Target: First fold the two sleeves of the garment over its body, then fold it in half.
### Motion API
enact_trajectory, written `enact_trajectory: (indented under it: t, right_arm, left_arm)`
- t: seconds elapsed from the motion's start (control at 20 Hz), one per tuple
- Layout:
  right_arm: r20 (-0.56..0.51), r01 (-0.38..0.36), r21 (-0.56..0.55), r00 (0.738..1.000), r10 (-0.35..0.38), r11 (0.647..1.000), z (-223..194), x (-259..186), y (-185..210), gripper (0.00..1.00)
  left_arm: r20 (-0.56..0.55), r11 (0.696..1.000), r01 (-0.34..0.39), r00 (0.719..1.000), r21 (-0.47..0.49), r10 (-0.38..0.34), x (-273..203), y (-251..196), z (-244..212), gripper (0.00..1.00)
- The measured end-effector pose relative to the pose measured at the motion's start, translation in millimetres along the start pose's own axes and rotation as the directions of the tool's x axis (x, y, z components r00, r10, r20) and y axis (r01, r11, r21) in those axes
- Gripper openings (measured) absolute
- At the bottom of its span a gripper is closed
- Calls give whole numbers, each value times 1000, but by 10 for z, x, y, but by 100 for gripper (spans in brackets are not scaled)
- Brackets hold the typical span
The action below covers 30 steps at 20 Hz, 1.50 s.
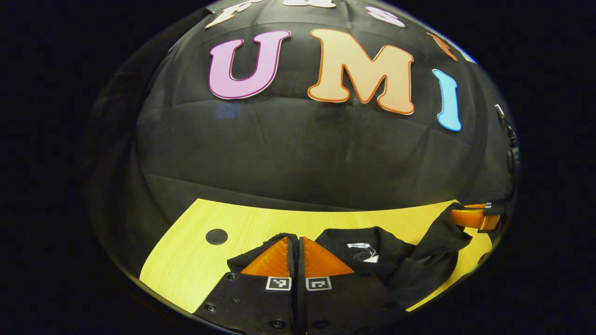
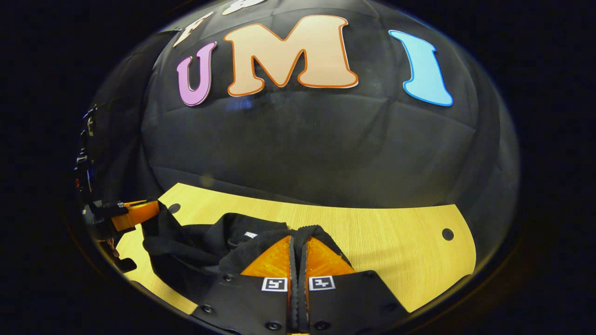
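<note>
Both hand-held grippers, left (image 1: 296,242) and right (image 2: 296,242), pinch the black garment (image 1: 409,265) above the bench (image 1: 260,221). We judge it soft, light, droopy; edges grip best.

The light is dim and warm. The desk (image 1: 326,221) is the brightest part and shows no glare. The dark garment (image 2: 195,251) loses its folds in shadow. Straight edges bend strongly near the borders, and focus stays sharp.
</note>
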State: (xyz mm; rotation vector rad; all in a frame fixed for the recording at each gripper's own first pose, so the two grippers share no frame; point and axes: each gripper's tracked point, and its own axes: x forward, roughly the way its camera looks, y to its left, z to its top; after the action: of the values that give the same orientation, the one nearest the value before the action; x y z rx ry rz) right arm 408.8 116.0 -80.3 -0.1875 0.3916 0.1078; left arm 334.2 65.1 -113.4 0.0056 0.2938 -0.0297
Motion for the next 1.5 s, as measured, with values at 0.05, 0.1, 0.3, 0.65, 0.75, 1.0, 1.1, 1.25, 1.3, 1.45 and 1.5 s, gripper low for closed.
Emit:
enact_trajectory:
  t: [0.05,0.1,0.3,0.65,0.75,1.0,1.1,1.25,1.3,1.45,1.5]
  right_arm:
    - [5,5,15,1000,-5,1000,12,8,2,3]
    - [11,9,29,1000,-10,1000,33,16,13,3]
    - [12,23,19,1000,-23,1000,10,67,2,13]
    - [61,76,34,995,-78,997,179,-62,-131,34]
    - [81,81,56,993,-86,995,254,-120,-181,45]
    - [131,121,13,984,-122,993,352,-381,-271,92]
    - [147,106,10,983,-106,994,383,-516,-224,95]
    - [181,87,18,979,-89,996,440,-761,-135,99]
    - [196,85,14,977,-86,996,457,-859,-117,99]
    - [234,80,8,969,-80,997,469,-1161,-62,99]
    - [244,72,8,967,-72,997,457,-1255,-27,99]
  left_arm:
    - [2,1000,-4,1000,3,4,17,15,-8,0]
    - [5,1000,-6,1000,7,6,28,30,-1,0]
    - [22,999,1,1000,35,-2,33,45,73,3]
    - [99,997,1,995,82,-9,-44,83,361,43]
    - [114,996,1,993,86,-11,-74,88,414,59]
    - [135,996,-10,991,93,-2,-182,118,515,86]
    - [139,995,-9,990,99,-5,-306,127,581,88]
    - [170,995,8,985,101,-25,-543,83,764,88]
    - [182,995,15,983,97,-33,-636,64,830,88]
    - [203,994,17,978,108,-39,-925,38,963,88]
    - [214,994,9,976,113,-34,-1025,49,989,88]
